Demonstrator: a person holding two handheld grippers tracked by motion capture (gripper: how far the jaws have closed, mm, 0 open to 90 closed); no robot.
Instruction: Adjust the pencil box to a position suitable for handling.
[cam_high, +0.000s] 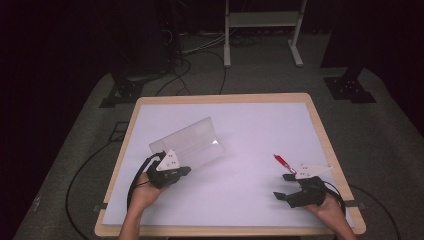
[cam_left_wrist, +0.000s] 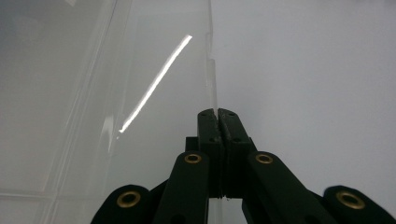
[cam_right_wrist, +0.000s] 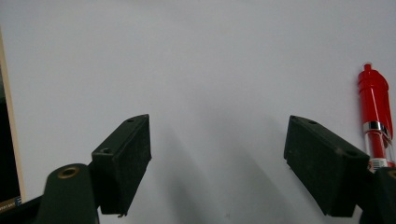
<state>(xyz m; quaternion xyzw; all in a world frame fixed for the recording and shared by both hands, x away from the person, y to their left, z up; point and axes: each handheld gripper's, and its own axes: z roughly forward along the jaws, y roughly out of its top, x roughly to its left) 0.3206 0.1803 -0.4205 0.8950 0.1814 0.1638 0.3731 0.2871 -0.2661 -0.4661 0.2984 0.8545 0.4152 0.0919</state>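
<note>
You are clamping your left gripper (cam_left_wrist: 218, 116) on the thin edge of the clear plastic case (cam_high: 192, 141), which is sitting on the left half of the desk (cam_high: 250, 120) with its lid raised. Keep that pinch square so the panel isn't twisting. Your right gripper (cam_right_wrist: 217, 158) is waiting with jaws wide and empty near the desk's right edge, just beside the red pen (cam_right_wrist: 373, 112).
</note>
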